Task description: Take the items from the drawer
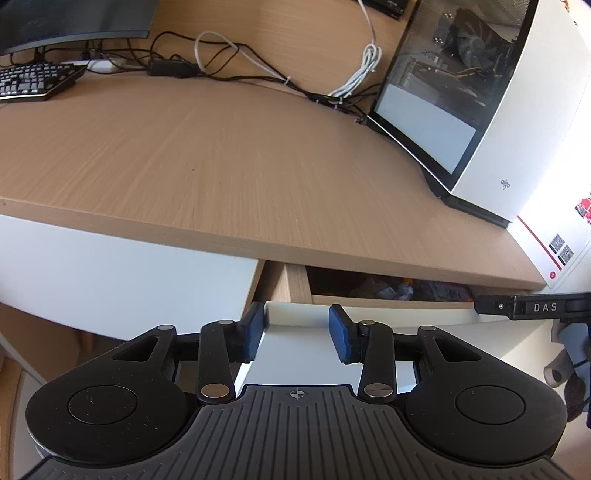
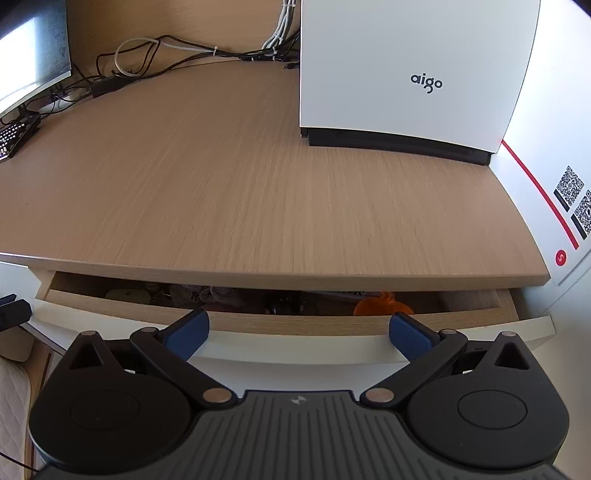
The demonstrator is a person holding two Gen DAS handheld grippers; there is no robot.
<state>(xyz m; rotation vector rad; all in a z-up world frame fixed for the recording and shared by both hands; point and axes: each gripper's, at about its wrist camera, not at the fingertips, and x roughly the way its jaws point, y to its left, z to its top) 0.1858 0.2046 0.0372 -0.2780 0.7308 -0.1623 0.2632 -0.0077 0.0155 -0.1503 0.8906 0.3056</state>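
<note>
A drawer with a white front sits pulled out a little way under the wooden desk top. In the dark slot I see an orange item, pale crumpled things and dark objects; the rest is hidden. My right gripper is open wide just in front of the drawer's top edge, with nothing between its pads. My left gripper is at the left end of the drawer front. Its blue pads stand apart with the panel's corner showing in the gap, gripping nothing. Greyish items show inside.
A white computer case stands at the desk's back right, beside a white box with QR codes. Cables, a keyboard and a monitor are at the back left. A white cabinet panel is left of the drawer.
</note>
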